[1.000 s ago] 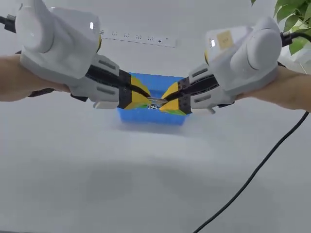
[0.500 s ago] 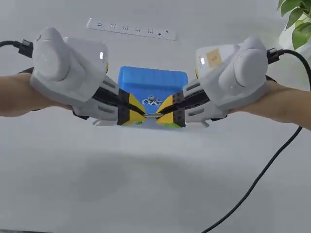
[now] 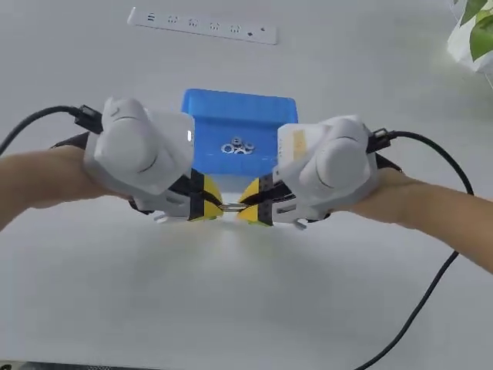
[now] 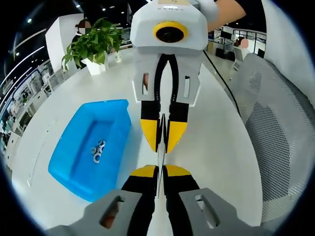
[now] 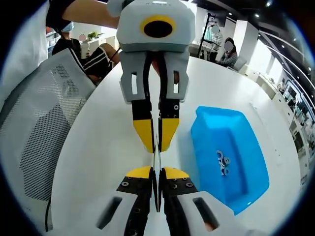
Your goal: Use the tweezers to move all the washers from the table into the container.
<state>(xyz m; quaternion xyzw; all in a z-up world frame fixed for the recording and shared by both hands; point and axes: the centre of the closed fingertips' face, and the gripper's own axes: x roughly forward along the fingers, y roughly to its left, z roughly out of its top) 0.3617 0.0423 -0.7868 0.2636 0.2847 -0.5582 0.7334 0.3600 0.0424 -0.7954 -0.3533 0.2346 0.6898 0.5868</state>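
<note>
Washers (image 3: 237, 146): every one I can see lies in one cluster on the container floor; none visible on the bare table (image 3: 231, 301).

Container (image 3: 239, 102): blue, open-topped, just beyond the grippers, apart from them.

Left gripper (image 3: 211, 206) and right gripper (image 3: 249, 210): tips face each other, nearly touching, low over the table in front of the container. Jaws of each are pressed together on the tweezers (image 3: 230, 206), one gripper per end.

Tweezers seen edge-on in both gripper views, as a thin metal line. Cannot tell how far their tips are apart, nor whether they carry a washer.

Judgement: the step looks like a re-grip or hand-over of the tweezers. To do it well:
- keep one gripper clamped until the other is seated
- hold across the flat arms so a squeeze closes the tips
- stay low over the table in case of a slip
</note>
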